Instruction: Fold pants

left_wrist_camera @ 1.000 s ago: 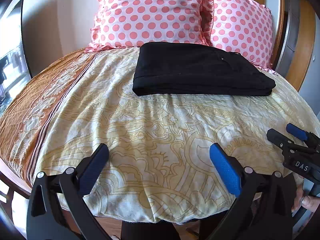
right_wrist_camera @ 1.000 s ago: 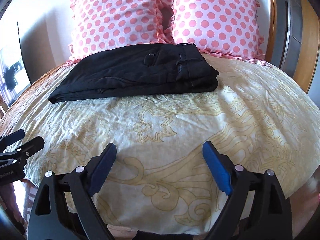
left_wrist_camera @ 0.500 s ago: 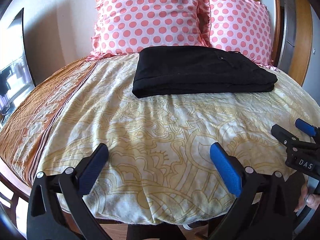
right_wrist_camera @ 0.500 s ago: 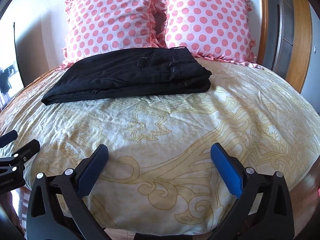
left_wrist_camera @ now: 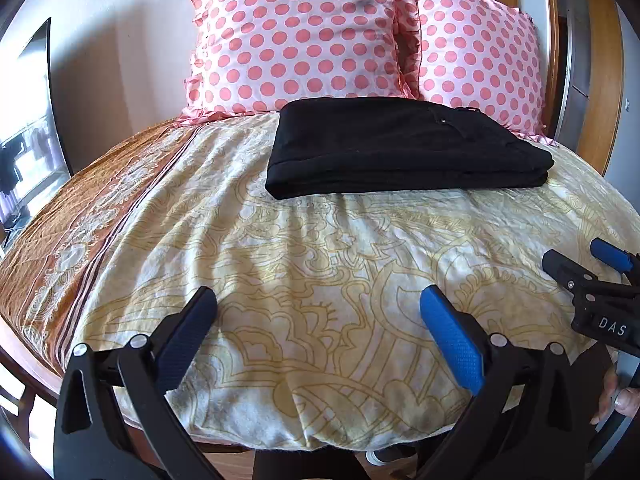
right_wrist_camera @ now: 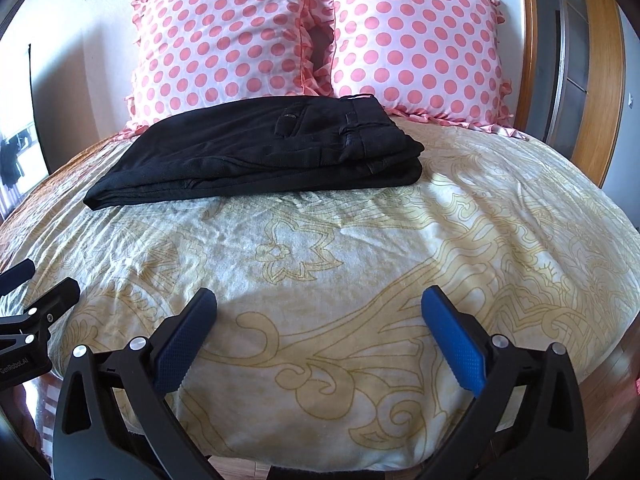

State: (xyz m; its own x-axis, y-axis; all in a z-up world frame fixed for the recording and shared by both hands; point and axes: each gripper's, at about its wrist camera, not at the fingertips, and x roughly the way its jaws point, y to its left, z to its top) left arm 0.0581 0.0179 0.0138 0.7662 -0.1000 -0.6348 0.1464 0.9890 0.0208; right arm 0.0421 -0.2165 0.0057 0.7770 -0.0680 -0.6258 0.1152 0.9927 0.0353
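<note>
I see the black pants [left_wrist_camera: 404, 148] folded into a flat, layered rectangle. They lie on the bed [left_wrist_camera: 320, 264] toward its head edge, just in front of two pink polka-dot pillows [right_wrist_camera: 316, 40] that stand against the wall. In the right wrist view the waistband and a back pocket face up at the right end of the stack, and the folded edge faces the foot of the bed. The yellow patterned bedspread [right_wrist_camera: 360, 264] carries the pants; an orange border strip runs along its left side.

My left gripper [left_wrist_camera: 318, 324] hangs over the foot edge of the bed, jaws spread wide with nothing between them. My right gripper [right_wrist_camera: 318, 324] sits beside it over the same edge; its jaws have just been opening and now stand fully apart, also with only bedspread between them. Both are well apart from the pants.
</note>
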